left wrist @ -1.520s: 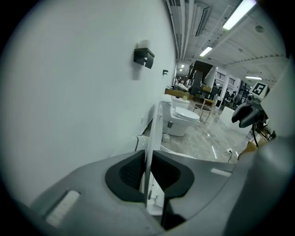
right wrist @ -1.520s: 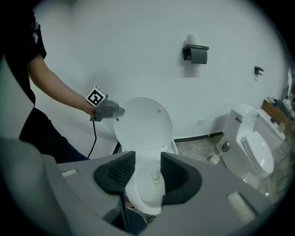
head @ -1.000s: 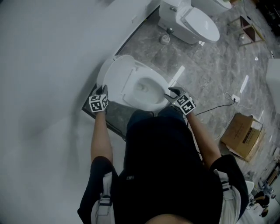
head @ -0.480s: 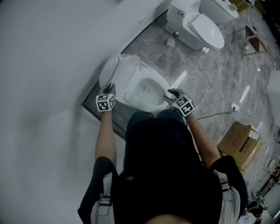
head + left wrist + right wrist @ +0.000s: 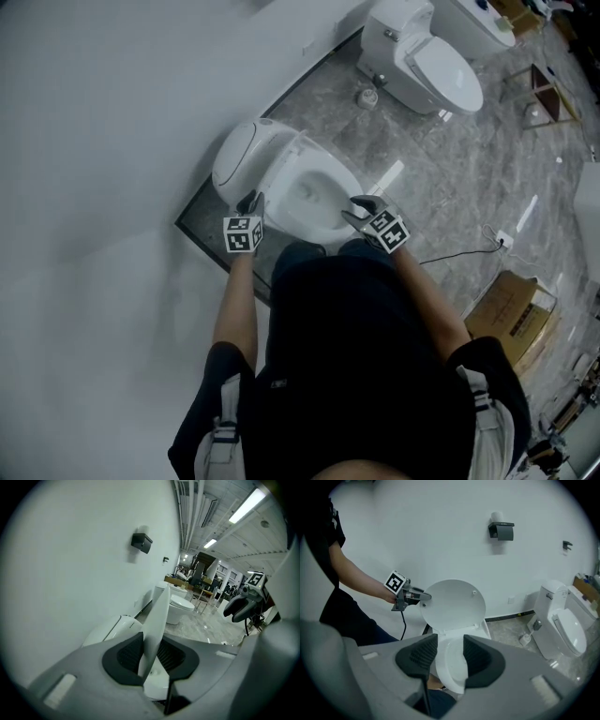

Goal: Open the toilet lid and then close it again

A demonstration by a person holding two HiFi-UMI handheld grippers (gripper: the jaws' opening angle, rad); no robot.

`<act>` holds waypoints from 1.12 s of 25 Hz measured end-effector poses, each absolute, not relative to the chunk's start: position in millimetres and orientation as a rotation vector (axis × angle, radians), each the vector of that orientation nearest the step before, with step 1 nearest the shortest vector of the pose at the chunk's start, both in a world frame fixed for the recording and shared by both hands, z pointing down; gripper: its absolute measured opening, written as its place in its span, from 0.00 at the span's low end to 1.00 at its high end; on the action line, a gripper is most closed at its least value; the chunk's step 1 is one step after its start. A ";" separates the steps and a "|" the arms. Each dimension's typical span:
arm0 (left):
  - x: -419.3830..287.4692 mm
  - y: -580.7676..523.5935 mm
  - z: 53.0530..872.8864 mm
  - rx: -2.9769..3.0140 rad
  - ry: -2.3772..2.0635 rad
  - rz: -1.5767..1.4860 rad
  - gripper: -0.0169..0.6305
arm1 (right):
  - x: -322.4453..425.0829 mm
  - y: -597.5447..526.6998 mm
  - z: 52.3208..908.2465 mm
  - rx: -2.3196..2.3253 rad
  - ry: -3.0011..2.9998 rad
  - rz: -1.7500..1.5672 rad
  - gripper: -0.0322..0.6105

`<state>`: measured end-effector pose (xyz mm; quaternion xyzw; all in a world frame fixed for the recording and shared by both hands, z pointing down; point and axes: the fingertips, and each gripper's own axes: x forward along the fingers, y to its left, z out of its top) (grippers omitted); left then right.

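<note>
While left claw (image 5: 151,658) has just been opening round lid (image 5: 159,616) edge, right claw (image 5: 450,656) gapes empty.

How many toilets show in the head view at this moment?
3. One toilet stands right before the person, lid up; a second toilet, lid down, further up right; a third toilet beyond it, cut by the top edge. More may be out of frame.

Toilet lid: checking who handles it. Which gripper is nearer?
Left. The left gripper has the raised lid between its jaws, which have just been opening; the right gripper sits apart, at the front of the seat.
</note>
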<state>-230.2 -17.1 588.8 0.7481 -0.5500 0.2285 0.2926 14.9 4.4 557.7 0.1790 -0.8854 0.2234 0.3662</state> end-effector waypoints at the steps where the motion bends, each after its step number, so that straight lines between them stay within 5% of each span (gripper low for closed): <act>1: -224.8 -14.3 588.8 1.996 -1.468 0.617 0.14 | 14.9 6.1 556.9 0.446 -2.280 0.577 0.32; 17: -141.3 28.0 614.1 2.080 -1.348 0.777 0.22 | 6.3 12.9 564.8 0.198 -2.271 0.506 0.32; 28: -129.0 34.2 613.8 2.183 -1.175 0.803 0.26 | -40.2 2.1 568.3 0.284 -2.312 0.753 0.32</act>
